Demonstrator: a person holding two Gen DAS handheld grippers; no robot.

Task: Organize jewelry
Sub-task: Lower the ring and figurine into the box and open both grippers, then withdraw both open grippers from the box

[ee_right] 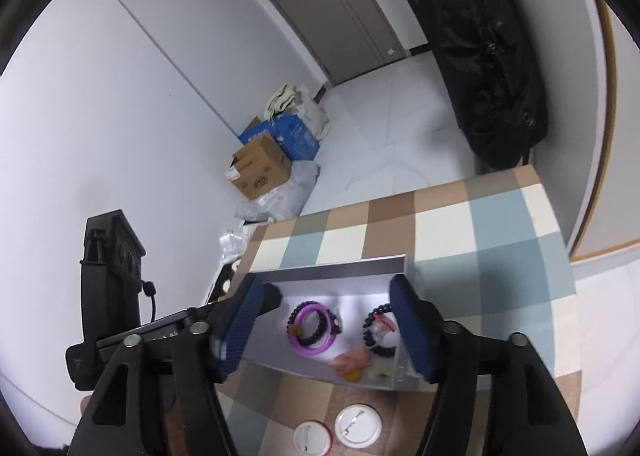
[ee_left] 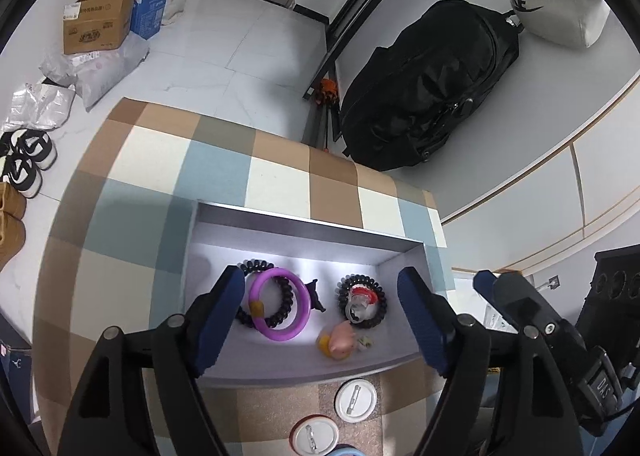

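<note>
A grey open box (ee_left: 308,225) (ee_right: 344,270) sits on a checked tablecloth. Inside lie a purple bangle (ee_left: 279,304) (ee_right: 311,328) over a black coil hair tie, a second black coil tie (ee_left: 362,302) (ee_right: 378,332) with a red-and-clear piece, and a pink pig clip (ee_left: 340,342) (ee_right: 352,363). Two white round pin badges (ee_left: 355,400) (ee_right: 358,426) lie face down in front of the box. My left gripper (ee_left: 324,316) is open and empty above the box. My right gripper (ee_right: 326,326) is open and empty above the box too.
The checked table (ee_left: 280,167) ends at the far side over a white tiled floor. A black backpack (ee_left: 432,83) leans on the wall. Cardboard boxes (ee_left: 100,21) and shoes (ee_left: 24,163) sit on the floor at left. A blue object (ee_left: 342,451) peeks at the bottom edge.
</note>
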